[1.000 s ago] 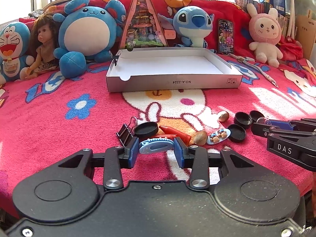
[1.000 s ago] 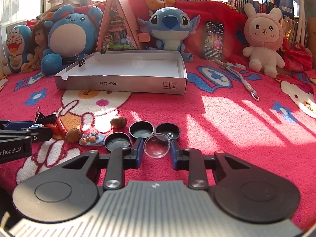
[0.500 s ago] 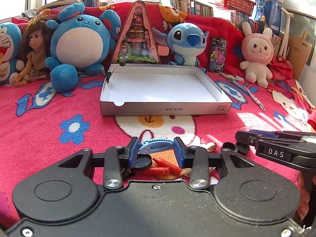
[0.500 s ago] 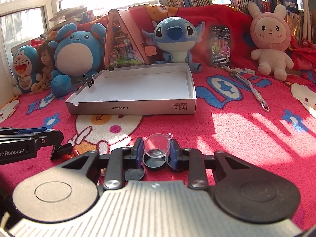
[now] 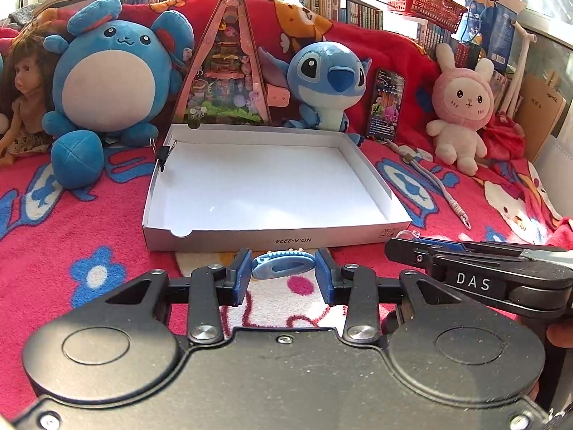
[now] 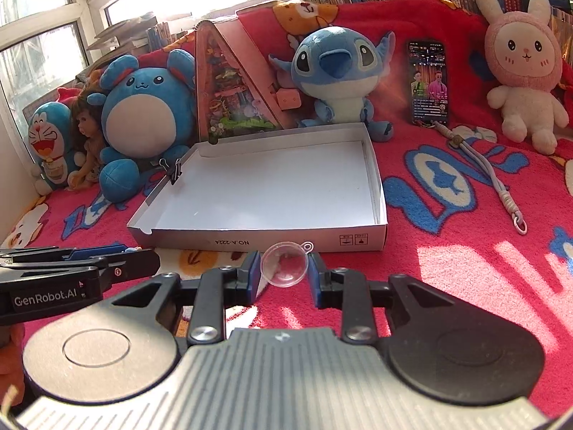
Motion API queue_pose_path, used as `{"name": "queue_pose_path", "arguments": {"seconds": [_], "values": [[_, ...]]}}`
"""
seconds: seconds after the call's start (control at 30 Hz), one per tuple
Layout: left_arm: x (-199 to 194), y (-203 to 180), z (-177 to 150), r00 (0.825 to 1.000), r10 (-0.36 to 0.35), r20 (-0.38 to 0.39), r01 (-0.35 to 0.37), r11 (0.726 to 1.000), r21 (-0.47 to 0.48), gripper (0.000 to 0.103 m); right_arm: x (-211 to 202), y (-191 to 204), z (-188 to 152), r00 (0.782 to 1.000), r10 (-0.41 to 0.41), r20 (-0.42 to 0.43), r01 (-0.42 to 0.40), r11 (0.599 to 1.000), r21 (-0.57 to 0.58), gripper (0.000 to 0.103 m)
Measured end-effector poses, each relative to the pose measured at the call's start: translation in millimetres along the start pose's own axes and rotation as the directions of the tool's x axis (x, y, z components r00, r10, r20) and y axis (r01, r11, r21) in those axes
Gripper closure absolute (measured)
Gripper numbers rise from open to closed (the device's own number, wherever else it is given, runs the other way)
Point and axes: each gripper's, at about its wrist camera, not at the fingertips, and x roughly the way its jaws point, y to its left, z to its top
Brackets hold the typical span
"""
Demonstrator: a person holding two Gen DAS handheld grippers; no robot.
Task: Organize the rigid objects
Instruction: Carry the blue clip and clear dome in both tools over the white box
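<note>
My left gripper (image 5: pixel 283 268) is shut on a small blue oval plastic piece (image 5: pixel 283 268) and holds it just in front of the near wall of the white cardboard box (image 5: pixel 272 240). My right gripper (image 6: pixel 284 270) is shut on a clear plastic half-dome (image 6: pixel 284 268) in front of the same box (image 6: pixel 272 242), which is empty inside. Each gripper shows side-on in the other's view: the right one (image 5: pixel 476 265) at the right, the left one (image 6: pixel 71 272) at the left. The other small objects on the blanket are hidden below the grippers.
A binder clip (image 5: pixel 164 153) is clipped on the box's left wall. Plush toys, a doll (image 5: pixel 21 107), a triangular picture box (image 5: pixel 229 68) and a phone (image 5: pixel 388 104) line the back. A cord (image 5: pixel 440 186) lies right of the box on the red blanket.
Both grippers have risen from the blanket with their objects and moved forward to the box's near wall. The pile of small objects has dropped out of view.
</note>
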Motion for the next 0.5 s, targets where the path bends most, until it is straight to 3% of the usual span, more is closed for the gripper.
{"name": "queue_pose_path", "arguments": {"seconds": [0.5], "values": [[73.9,5.4,64.7,0.994,0.044,-0.102,-0.045,0.999,-0.012,0.067,52.7,-26.6,66.9,0.993,0.003,-0.117,0.004,0.998,0.056,0.070]]}}
